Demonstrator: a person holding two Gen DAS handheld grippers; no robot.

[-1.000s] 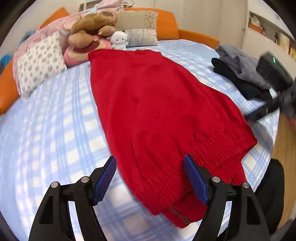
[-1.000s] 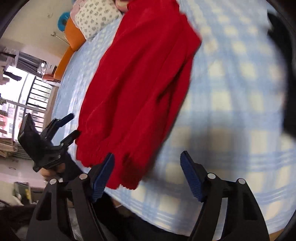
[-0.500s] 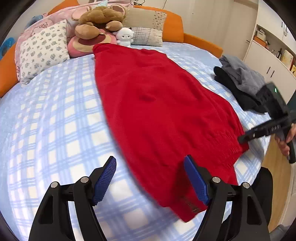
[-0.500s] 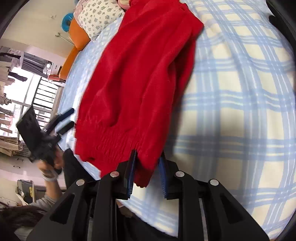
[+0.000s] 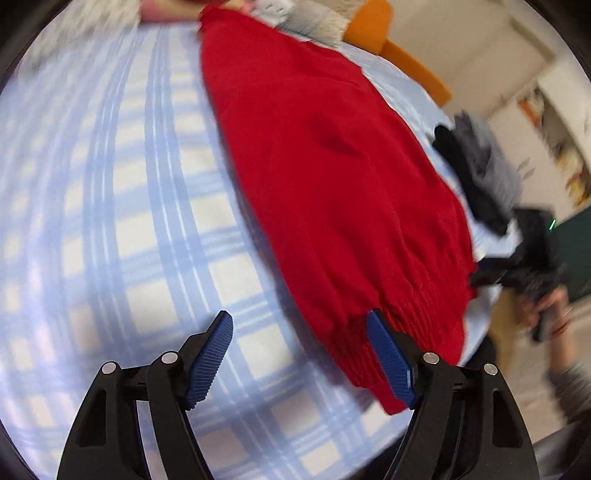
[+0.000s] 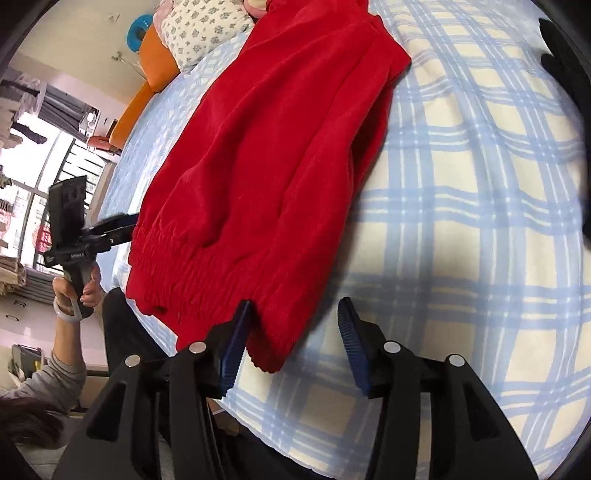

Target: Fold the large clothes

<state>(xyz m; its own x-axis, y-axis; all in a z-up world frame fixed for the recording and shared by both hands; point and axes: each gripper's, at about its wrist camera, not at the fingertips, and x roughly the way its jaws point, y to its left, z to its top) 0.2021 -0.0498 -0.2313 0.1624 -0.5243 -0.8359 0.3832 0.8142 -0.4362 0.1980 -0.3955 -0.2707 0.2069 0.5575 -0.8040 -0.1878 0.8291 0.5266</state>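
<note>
A large red garment [image 5: 332, 177] lies lengthwise on the blue-and-white plaid bed [image 5: 122, 229], its elastic hem at the near edge. My left gripper [image 5: 299, 332] is open and empty over the sheet, its right finger just touching the hem's left corner. In the right wrist view the same garment [image 6: 266, 155] lies folded in half. My right gripper [image 6: 293, 325] is open around the hem's right corner, which hangs between the blue pads [image 6: 236, 343]. Each gripper shows in the other's view, at the garment's sides [image 5: 532, 266] [image 6: 88, 229].
A dark and grey pile of clothes [image 5: 480, 173] lies at the bed's right side. Patterned pillows [image 6: 199, 29] and an orange headboard [image 5: 391, 40] are at the far end. Cupboards stand at the right, a window [image 6: 22, 177] at the left.
My right gripper closed on the hem's right corner half a second ago and is now open again around it. My left gripper moved lower and closer to the hem's left corner.
</note>
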